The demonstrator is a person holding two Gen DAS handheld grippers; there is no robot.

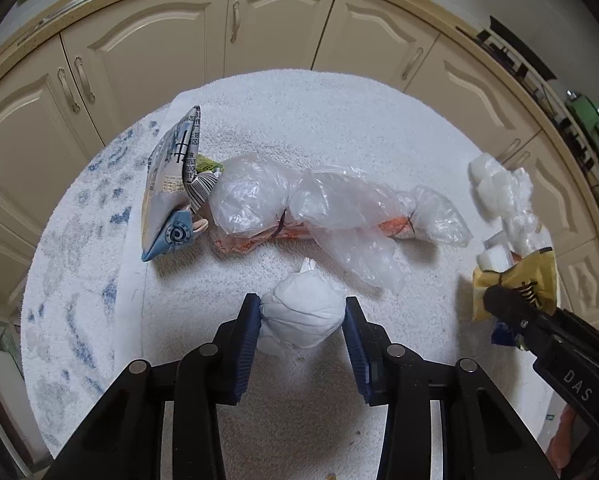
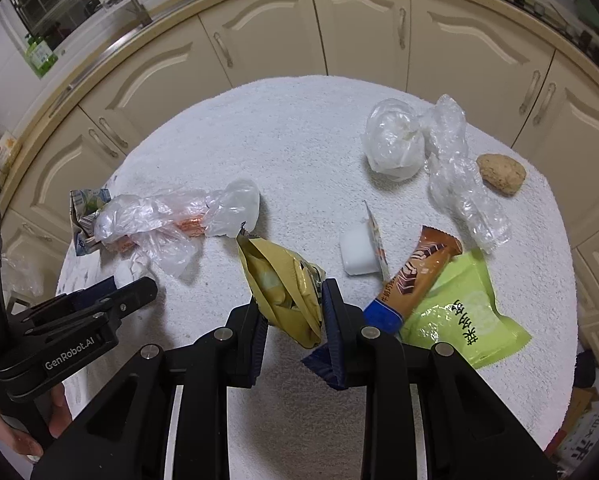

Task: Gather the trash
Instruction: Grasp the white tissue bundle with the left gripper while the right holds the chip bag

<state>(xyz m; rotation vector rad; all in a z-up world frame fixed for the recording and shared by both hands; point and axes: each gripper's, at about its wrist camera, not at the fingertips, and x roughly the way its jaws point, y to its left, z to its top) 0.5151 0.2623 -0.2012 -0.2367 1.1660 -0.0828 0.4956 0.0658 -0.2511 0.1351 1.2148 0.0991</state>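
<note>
White tissue wad [image 1: 301, 312]: pinched between the left hand-held gripper [image 1: 302, 322] pads (on the towelled surface [image 1: 339, 128]).
Yellow wrapper [image 2: 287, 292]: clamped in the right hand-held gripper [image 2: 295, 312].

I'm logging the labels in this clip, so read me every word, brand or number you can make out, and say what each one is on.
"GenRobot.AI": on the left gripper, right wrist view.
"DAS": on the right gripper, left wrist view.
Large dark Chinese characters on the green wrapper: visible, not transcribed here.
Print on the folded carton: Chinese characters and digits, too small to read.
Orange print on the brown wrapper: too small.
</note>
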